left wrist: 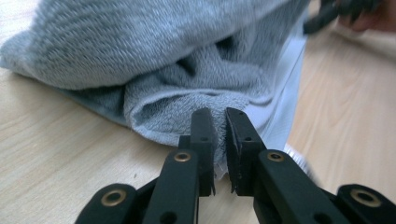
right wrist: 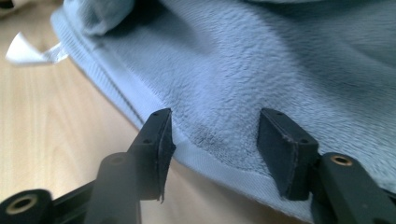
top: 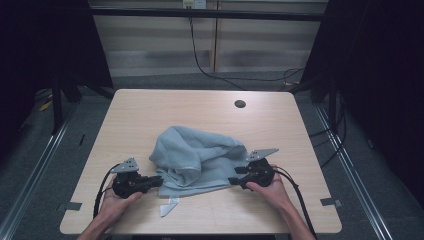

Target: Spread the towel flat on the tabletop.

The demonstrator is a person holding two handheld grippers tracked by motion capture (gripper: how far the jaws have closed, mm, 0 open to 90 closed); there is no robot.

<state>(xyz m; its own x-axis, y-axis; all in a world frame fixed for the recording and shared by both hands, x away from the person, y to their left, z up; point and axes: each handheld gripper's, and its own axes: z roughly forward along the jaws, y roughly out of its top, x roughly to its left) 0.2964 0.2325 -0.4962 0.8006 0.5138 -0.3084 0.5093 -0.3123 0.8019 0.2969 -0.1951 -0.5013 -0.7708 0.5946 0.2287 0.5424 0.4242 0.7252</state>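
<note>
- A light blue-grey towel (top: 197,160) lies crumpled on the wooden desk (top: 150,110), between the left tool (top: 159,181) and the right tool (top: 233,181).
- In the high view, the left tool touches the near left edge of the towel and the right tool meets its near right edge; a hand (top: 116,202) holds the left tool and another hand (top: 270,190) holds the right one.
- The left gripper view shows what the high view cannot: the left tool (left wrist: 219,140) has its jaws almost together, with a thin fold of the towel (left wrist: 154,56) pinched in the narrow gap. The bulk of the cloth rises just ahead of this tool.
- The right gripper view shows the right tool (right wrist: 215,149) with jaws standing well apart. The hemmed edge of the towel (right wrist: 261,70) lies between them, but the pads do not press on it, so this tool grips nothing.
- Only the high view gives the whole shape: the towel is heaped higher on the side away from both tools.
- A small white label (top: 169,206) sticks out from the towel hem, just beside the left tool on the person's side; the right gripper view shows it (right wrist: 23,51) far to the left of the right tool.
- A dark round hole (top: 240,104) sits in the desk, well beyond the right tool.
</note>
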